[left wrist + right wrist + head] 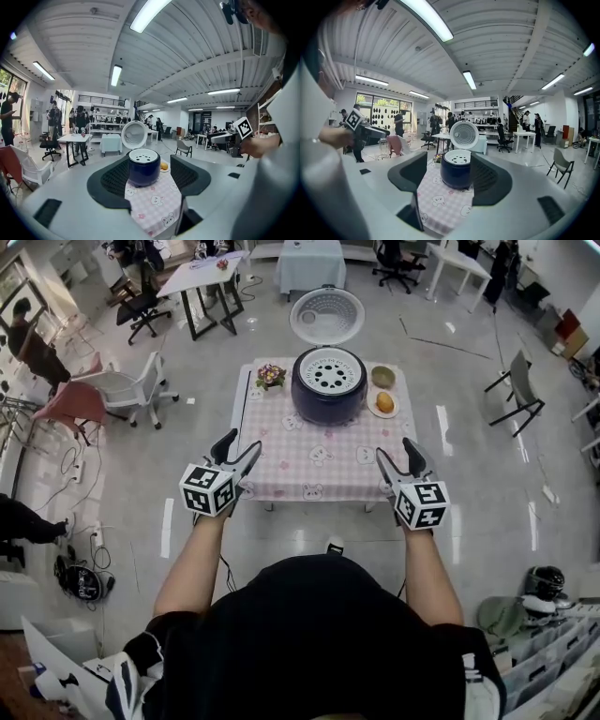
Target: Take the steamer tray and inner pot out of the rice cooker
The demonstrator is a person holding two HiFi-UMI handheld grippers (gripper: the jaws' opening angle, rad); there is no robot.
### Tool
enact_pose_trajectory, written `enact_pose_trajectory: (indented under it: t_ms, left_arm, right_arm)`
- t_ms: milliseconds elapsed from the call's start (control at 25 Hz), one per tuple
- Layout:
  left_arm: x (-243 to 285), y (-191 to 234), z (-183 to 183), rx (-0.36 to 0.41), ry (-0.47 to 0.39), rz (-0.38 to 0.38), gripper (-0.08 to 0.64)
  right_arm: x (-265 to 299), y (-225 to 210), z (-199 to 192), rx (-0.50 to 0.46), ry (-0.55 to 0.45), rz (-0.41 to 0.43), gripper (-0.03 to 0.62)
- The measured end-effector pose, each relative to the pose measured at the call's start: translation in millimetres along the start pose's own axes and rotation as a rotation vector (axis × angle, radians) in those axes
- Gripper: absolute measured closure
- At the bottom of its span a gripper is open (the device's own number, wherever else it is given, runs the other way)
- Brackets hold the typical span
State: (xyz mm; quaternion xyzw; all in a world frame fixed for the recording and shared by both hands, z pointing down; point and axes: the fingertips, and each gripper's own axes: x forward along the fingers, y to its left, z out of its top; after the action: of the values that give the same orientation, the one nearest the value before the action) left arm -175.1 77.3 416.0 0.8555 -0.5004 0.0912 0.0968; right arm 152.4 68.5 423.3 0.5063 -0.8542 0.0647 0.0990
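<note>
Pink checked cloth [319, 457] covers a small table [240, 401] at the centre of the head view. Near its upper edge stands the dark blue rice cooker [328, 395], with its round lid [326, 315] swung open behind it. The white perforated steamer tray [329, 372] sits in the cooker's mouth. Left of the cooker lies a small bunch of flowers [271, 376]; to its right are a bowl [382, 377] and a plate [374, 411] bearing a yellow-orange food item. The left gripper [239, 446] and right gripper [396, 452] hover at the cloth's lower corners, well apart from the cooker. Each has its jaws spread wide and grasps nothing.
</note>
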Motion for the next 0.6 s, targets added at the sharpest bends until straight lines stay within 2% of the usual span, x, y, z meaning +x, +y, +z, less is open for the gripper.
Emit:
enact_pose_trajectory:
  t_ms: [280, 600]
  left_arm:
    - [65.9, -8.6, 13.5, -0.013, 0.02, 0.03, 0.278]
    - [114.0, -18.5, 25.9, -0.003, 0.031, 0.082, 0.278]
  right_arm:
    - [45.4, -59.1, 6.3, 0.002, 0.016, 0.056, 0.295]
    - [78.3, -110.8, 12.7, -0.008, 0.024, 0.113, 0.295]
